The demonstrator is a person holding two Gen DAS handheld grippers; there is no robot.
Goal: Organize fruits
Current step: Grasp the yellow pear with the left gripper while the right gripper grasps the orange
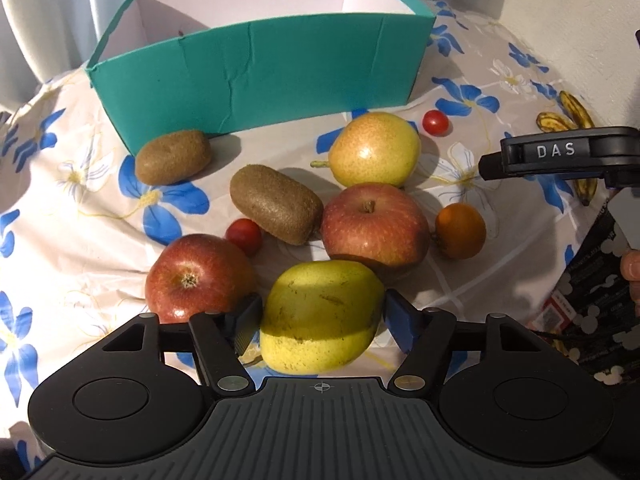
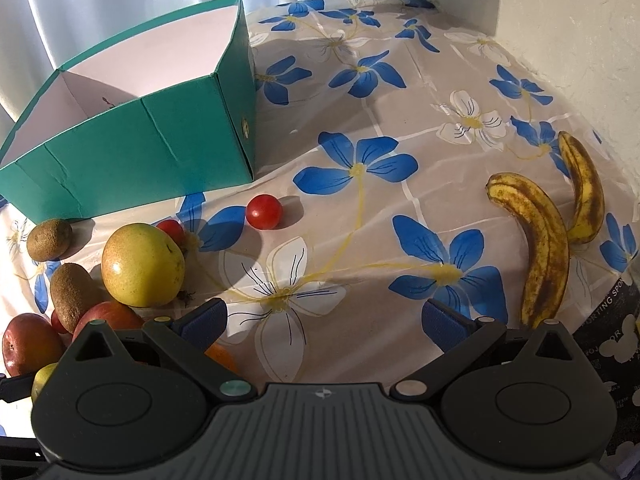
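Nearest, a yellow pear (image 1: 320, 316) sits between my left fingers (image 1: 248, 316), which pinch it. Everything else waits on the table (image 2: 360, 152): apples, kiwis, tomatoes, an orange, bananas (image 2: 548, 248). My right fingers (image 2: 204, 316) are spread, holding nothing. Nothing visible yet in the green box (image 1: 256, 76).

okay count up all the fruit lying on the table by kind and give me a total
Apples: 2
Pears: 2
Kiwis: 2
Bananas: 2
Cherry tomatoes: 2
Orange: 1
Total: 11
One pear sits between the left gripper's fingers.
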